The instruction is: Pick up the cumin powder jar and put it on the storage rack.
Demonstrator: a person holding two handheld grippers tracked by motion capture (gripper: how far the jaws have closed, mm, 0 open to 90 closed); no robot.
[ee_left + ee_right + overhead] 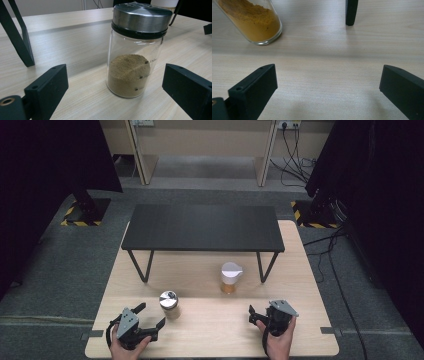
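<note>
Left gripper view has the left gripper (113, 87) with both black jaws spread wide and nothing between the pads yet. The glass jar (135, 50) with the metal lid (141, 17) stands upright just ahead of them, lined up with the gap, so it looks like a side grab on the glass body is being set up. It's partly filled with tan powder, which is probably why it's being kept upright and approached low.

The right gripper (327, 92) is spread open too, pads empty, hovering over bare wooden table (324, 62). A second jar (254, 22) with orange powder sits up and off to its left, near but well clear of the jaws, beside a black leg (351, 11) of the small black shelf (202, 227).

From the high view, the metal-lidded jar stands near the front left of the table, just beside the left gripper, and the white-lidded one sits mid-table by the shelf's right leg. My guess is each hand is parked facing its own jar.
</note>
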